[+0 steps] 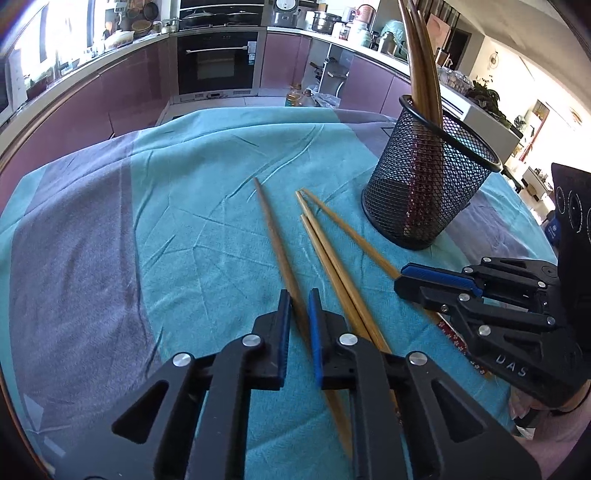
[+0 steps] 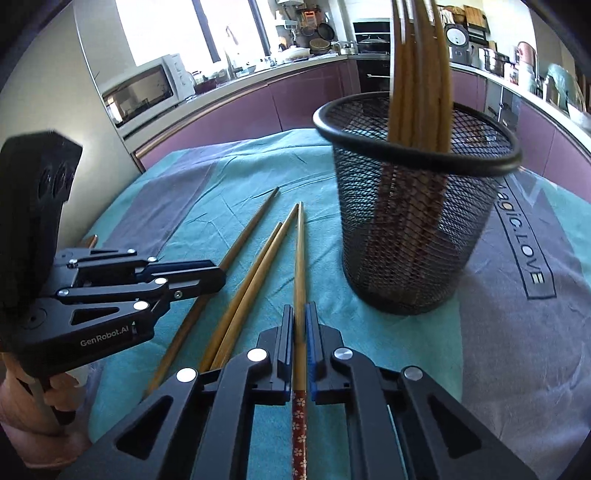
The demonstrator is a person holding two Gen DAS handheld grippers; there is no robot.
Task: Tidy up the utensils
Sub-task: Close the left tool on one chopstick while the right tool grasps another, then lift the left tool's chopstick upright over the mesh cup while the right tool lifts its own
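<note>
Bright window daylight, blown highlights, fisheye-curved edges, dark corner vignetting

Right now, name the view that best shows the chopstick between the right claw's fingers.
Right wrist view: the chopstick runs centered between the right claw, tip to patterned handle. The left wrist view hides its handle under that claw.

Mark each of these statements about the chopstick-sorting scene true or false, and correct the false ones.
1. The mesh holder stands upright and already contains chopsticks. True.
2. The right tool is wide open above bare cloth. False: it is closed on the floral-handled chopstick.
3. Four chopsticks lie on the teal cloth. True.
4. The left tool straddles the leftmost chopstick. True, though a firm grip cannot be confirmed.
5. The holder lies tipped on its side. False: it is upright.
6. The cloth is red. False: teal and grey.
</note>
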